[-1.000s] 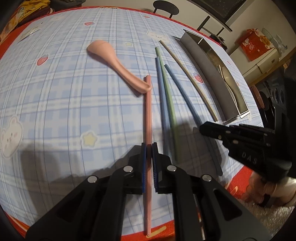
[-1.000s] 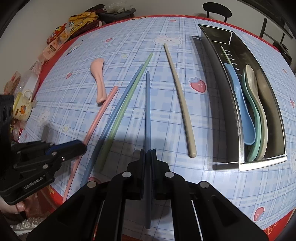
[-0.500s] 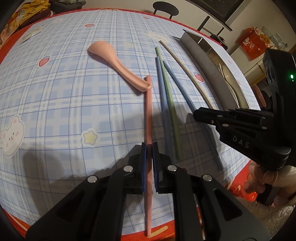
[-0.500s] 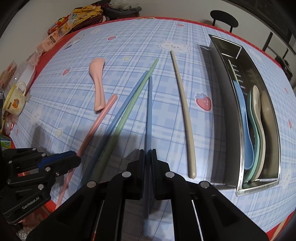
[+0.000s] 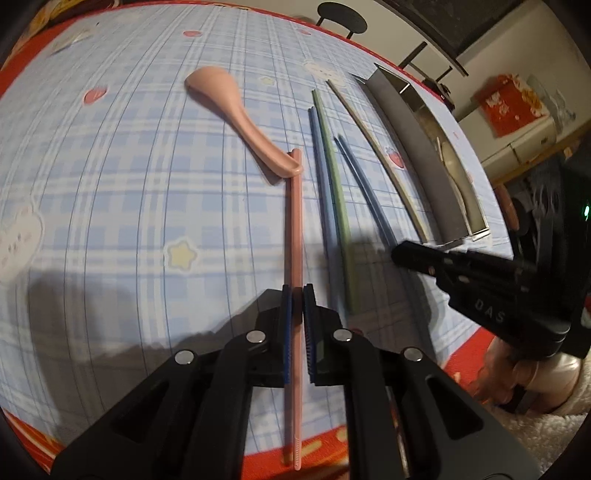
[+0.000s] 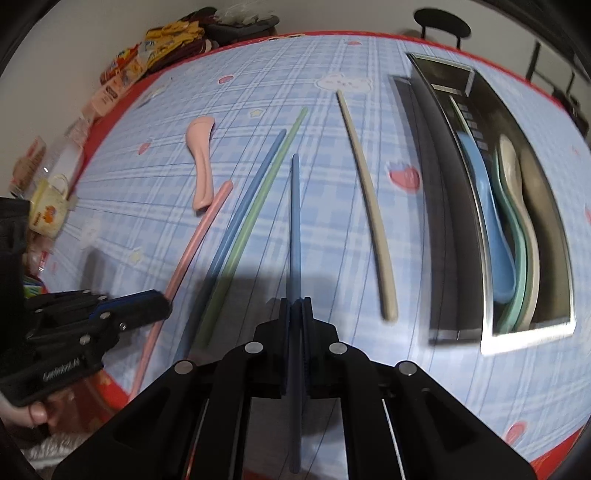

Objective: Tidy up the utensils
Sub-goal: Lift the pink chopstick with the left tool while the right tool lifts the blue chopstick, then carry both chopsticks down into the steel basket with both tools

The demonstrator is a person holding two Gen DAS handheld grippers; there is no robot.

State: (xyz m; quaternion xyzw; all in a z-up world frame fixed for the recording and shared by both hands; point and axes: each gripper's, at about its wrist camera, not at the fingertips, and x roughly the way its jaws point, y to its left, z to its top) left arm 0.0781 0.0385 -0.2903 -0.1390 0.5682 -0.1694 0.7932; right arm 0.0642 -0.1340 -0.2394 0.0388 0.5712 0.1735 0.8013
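Note:
My left gripper (image 5: 297,295) is shut on a pink chopstick (image 5: 294,229) whose far tip lies against the handle of a pink spoon (image 5: 240,118). My right gripper (image 6: 294,306) is shut on a dark blue chopstick (image 6: 295,221) that points away over the checked cloth. Between them lie a light blue chopstick (image 6: 251,199) and a green chopstick (image 6: 266,192) side by side. A beige chopstick (image 6: 369,199) lies nearer the metal tray (image 6: 439,206), which holds a blue spoon (image 6: 487,206), a green spoon and a beige spoon (image 6: 517,184).
A yellow mug (image 6: 50,206) and snack packets (image 6: 162,40) crowd the table's left edge. A black chair (image 6: 441,22) stands beyond the far edge. A hand (image 5: 532,373) holds the right gripper's body at the near red border.
The right gripper has carried the dark blue chopstick a little, with its far tip drawn away from the light blue and green pair. The left gripper keeps its hold on the pink chopstick.

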